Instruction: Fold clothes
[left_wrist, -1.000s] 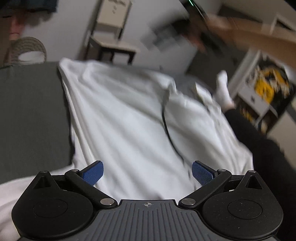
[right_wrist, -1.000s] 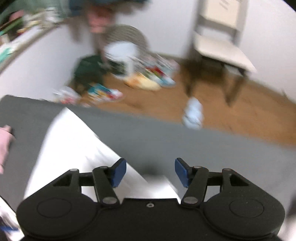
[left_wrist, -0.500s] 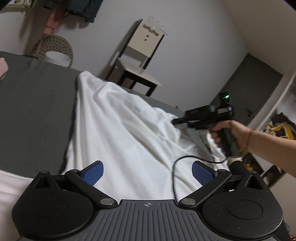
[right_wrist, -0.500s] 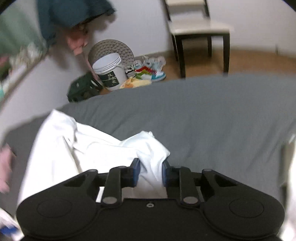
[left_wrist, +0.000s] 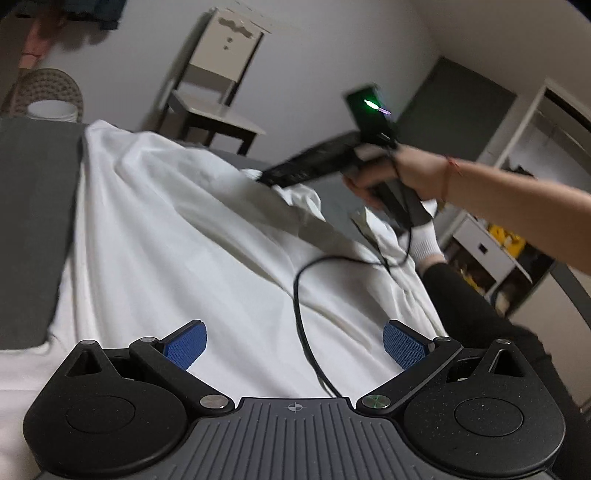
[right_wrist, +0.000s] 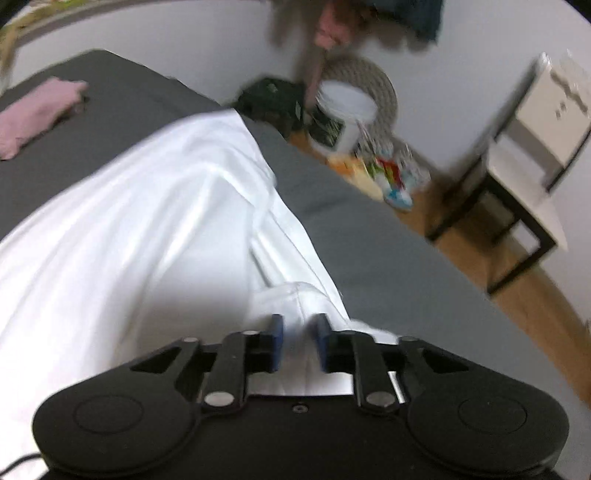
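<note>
A large white garment (left_wrist: 177, 236) lies spread over the grey bed (left_wrist: 33, 221). My left gripper (left_wrist: 293, 341) hovers open above its near part, blue pads wide apart with nothing between them. In the left wrist view the right gripper (left_wrist: 266, 176), held by a person's hand (left_wrist: 413, 173), pinches a far fold of the cloth and lifts it. In the right wrist view my right gripper (right_wrist: 298, 341) is shut on a bunched edge of the white garment (right_wrist: 147, 236), which stretches away taut to the left.
A black cable (left_wrist: 306, 325) loops over the cloth. A pink folded garment (right_wrist: 37, 110) lies on the grey bed (right_wrist: 369, 258) far left. A wooden chair (left_wrist: 218, 92), a white bucket (right_wrist: 343, 114) and floor clutter stand beyond the bed. Shelves (left_wrist: 491, 251) are at right.
The right gripper closed on the garment's edge and has lifted and pulled it, so the cloth now stretches taut. My left gripper stays open and has shifted only slightly.
</note>
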